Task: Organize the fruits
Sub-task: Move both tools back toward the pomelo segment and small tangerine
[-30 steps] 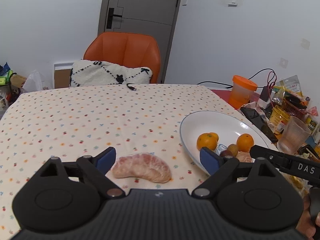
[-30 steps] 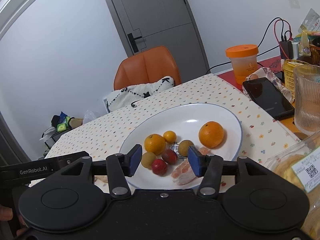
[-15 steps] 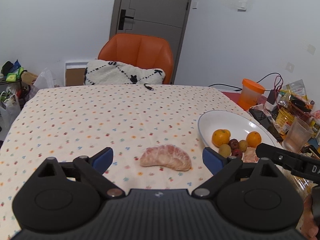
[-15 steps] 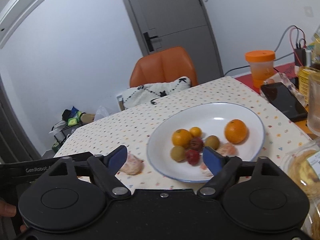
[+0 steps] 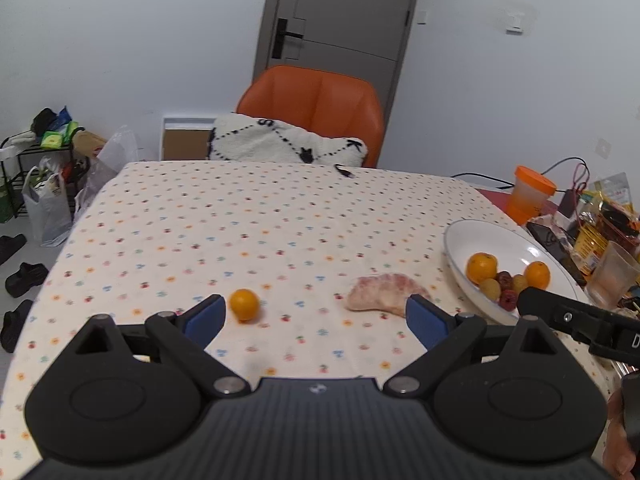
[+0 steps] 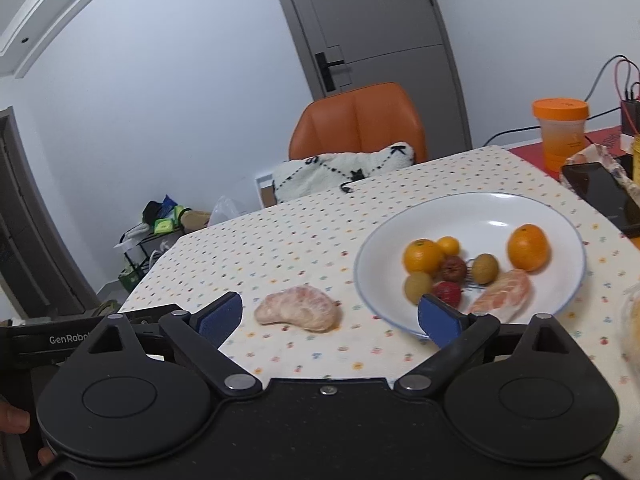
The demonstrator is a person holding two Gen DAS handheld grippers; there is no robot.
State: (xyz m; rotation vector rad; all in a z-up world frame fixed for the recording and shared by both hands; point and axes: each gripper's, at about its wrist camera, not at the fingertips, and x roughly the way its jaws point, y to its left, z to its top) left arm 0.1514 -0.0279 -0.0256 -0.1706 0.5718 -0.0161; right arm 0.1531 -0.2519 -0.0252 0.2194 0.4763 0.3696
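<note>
Left wrist view: left hand-held gripper [image 5: 314, 314] has pulled back and up from the desk [image 5: 240, 216]; a second ago the peeled pomelo segment [image 5: 386, 294] sat right between its blue pads, now it lies ahead and right of centre, near the right pad. Jaws spread wide, holding nothing. A small orange [image 5: 244, 304] on the cloth just beside the left pad is newly in frame; earlier pictures did not show it.

Right wrist view: right hand-held gripper [image 6: 328, 316] also backed off. A second ago its pads were narrower and straddled the fruit in the white plate [image 6: 500, 206]; now they stand wide apart and empty, and the pomelo segment [image 6: 298, 314] shows between them on the cloth, just left of the plate rim.

Plate contents look the same: two oranges, a small orange, two greenish fruits, two red ones and another pink segment [image 6: 502, 292].

Judgement: the right side's last drop looks finished, both tools free. Two loose fruits are left outside the plate, the segment and the small orange; either could be next.
</note>
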